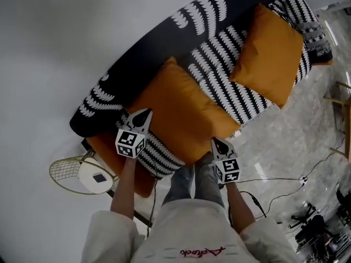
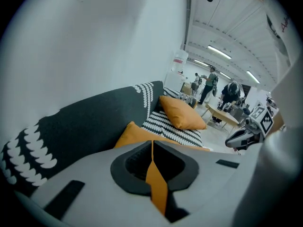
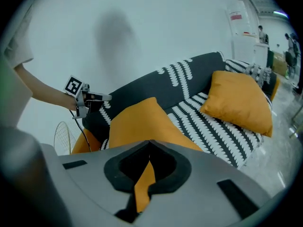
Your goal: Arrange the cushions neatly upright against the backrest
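Together, left claw (image 1: 142, 115) and right claw (image 1: 219, 143) pinch the near cushion (image 1: 175, 103) on the sofa (image 1: 159, 43).

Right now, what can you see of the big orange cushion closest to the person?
The near orange cushion is a large, plump square of plain orange fabric with pointed corners. It sits tilted on the sofa's black-and-white seat, one corner pointing up toward the dark backrest, not squarely upright. The left gripper and right gripper are each shut on its near edge, pinching the fabric.
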Demonstrator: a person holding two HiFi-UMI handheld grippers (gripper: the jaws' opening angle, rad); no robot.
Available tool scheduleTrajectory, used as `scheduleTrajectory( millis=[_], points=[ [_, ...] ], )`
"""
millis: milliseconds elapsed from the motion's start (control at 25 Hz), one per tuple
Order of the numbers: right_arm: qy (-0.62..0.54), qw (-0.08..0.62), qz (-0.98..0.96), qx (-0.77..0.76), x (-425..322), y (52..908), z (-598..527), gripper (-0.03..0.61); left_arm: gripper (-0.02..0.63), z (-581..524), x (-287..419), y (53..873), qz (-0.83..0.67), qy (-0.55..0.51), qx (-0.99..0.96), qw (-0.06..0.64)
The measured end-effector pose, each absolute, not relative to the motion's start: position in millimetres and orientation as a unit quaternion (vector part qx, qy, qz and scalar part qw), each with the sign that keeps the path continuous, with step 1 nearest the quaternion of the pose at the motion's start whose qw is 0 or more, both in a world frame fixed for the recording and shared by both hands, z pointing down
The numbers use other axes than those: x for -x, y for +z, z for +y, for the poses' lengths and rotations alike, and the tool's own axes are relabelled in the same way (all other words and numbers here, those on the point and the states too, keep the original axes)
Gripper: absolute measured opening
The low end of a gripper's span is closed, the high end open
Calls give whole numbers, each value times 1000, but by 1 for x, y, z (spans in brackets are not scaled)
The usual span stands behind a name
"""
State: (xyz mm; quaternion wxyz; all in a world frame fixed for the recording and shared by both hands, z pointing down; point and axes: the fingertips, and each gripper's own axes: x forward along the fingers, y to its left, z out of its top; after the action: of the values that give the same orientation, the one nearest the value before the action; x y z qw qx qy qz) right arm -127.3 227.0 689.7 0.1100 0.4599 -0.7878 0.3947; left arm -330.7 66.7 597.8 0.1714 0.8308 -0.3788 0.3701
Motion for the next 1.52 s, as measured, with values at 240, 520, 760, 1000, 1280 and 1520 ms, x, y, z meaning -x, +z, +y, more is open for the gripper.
scheduleTrajectory(
  millis=[240,520,760,1000,1280,1520],
  points=[
    [445,83,-723,-521,103,715,258,28,36,45,290,619,-321,402,-843,157],
    [502,42,-649,-571,76,748,301,28,37,39,255,646,-289,429,-843,150],
    [585,-70,-570,-573,93,731,332,278,202,58,275,625,-291,461,-817,189],
    [639,-69,-518,-564,110,796,322,385,371,32,305,687,-283,527,-778,193],
    [664,17,-435,-609,141,832,297,413,382,-7,367,788,-208,553,-761,269],
    [689,41,-377,-617,171,848,272,436,447,-36,401,819,-146,574,-752,290]
  ],
)
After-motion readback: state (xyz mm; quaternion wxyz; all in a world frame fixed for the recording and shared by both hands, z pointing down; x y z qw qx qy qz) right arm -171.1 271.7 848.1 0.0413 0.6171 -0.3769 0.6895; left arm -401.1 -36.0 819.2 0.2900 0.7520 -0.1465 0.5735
